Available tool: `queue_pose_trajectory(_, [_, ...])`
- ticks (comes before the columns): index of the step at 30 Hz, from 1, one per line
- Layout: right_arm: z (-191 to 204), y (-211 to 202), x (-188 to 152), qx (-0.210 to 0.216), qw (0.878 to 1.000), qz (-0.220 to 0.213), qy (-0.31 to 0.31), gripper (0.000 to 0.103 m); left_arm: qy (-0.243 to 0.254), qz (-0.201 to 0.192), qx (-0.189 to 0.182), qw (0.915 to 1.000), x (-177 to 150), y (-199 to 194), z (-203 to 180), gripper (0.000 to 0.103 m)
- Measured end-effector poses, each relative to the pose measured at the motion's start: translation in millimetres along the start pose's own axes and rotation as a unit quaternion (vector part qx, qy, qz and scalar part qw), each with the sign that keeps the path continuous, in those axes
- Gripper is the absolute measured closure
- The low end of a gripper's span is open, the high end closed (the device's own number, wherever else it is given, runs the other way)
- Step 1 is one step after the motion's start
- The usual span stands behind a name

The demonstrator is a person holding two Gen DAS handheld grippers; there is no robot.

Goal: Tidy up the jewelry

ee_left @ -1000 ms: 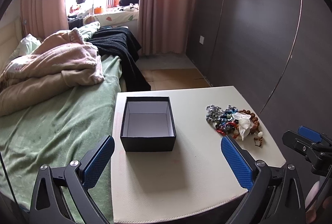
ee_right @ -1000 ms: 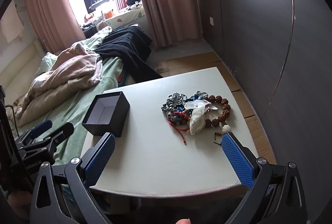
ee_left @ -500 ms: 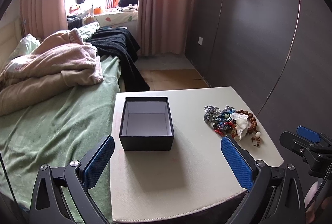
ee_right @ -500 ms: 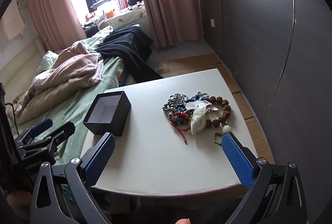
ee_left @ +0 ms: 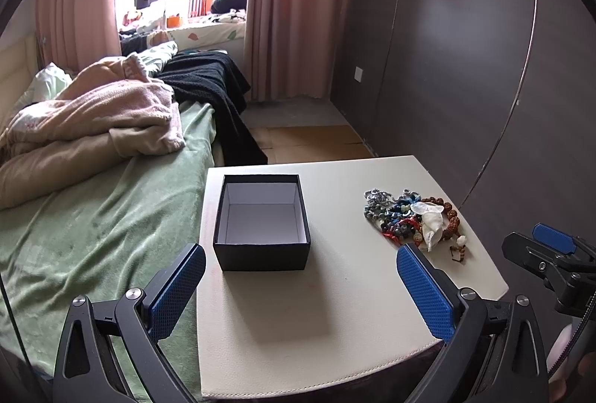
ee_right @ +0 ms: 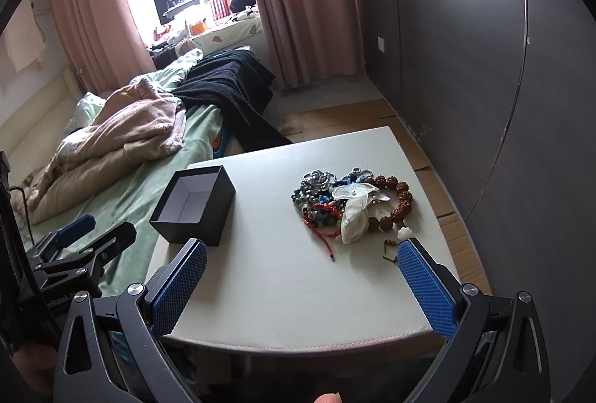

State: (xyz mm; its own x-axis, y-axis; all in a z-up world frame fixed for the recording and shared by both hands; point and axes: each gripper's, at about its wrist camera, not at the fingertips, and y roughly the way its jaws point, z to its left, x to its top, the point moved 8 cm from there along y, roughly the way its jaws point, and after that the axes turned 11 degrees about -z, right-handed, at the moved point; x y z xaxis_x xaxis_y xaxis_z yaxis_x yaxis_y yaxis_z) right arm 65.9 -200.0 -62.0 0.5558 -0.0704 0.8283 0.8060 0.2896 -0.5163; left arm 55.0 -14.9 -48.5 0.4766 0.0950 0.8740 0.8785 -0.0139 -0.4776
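Note:
An open black box with a white, empty inside sits on the left half of a cream table; it shows too in the right wrist view as the box. A tangled jewelry pile of beads, chains and a white piece lies on the right half, seen again as the pile. My left gripper hovers open over the table's near edge, in front of the box. My right gripper hovers open at the near edge, short of the pile. Nothing is between either pair of fingers.
A bed with a green sheet, a pink blanket and a black cloth adjoins the table's left side. A dark panelled wall runs along the right. Cardboard covers the floor beyond the table.
Both views have shifted slightly; the box and the pile sit a little farther off in the left wrist view. Both grippers stay open and nothing on the table has moved.

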Motion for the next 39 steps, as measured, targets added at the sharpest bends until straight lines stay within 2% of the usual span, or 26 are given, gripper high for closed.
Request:
queue_pose_trajectory(19, [0, -3, 4, 0.001, 1.000, -0.006, -0.004, 0.000, -0.001, -0.006, -0.005, 1.0000, 4, -5, 0, 0.001])
queue_pose_trajectory(26, [-5, -4, 5, 0.002, 1.000, -0.014, -0.001, 0.000, -0.037, -0.004, -0.013, 0.9992, 8, 3, -4, 0.001])
queue_pose_trajectory(30, [-17, 2, 7, 0.009, 1.000, -0.015, 0.018, 0.000, -0.036, 0.005, -0.014, 0.9993, 4, 14, -13, 0.001])
queue_pose_trajectory(35, [-43, 9, 15, 0.029, 0.995, -0.019, 0.097, 0.000, -0.032, 0.012, -0.023, 0.9992, 0, 29, -23, 0.001])
queue_pose_trajectory(39, [-65, 17, 14, 0.029, 0.992, -0.013, 0.123, 0.000, -0.037, 0.021, -0.038, 0.9984, -2, 44, -34, 0.001])
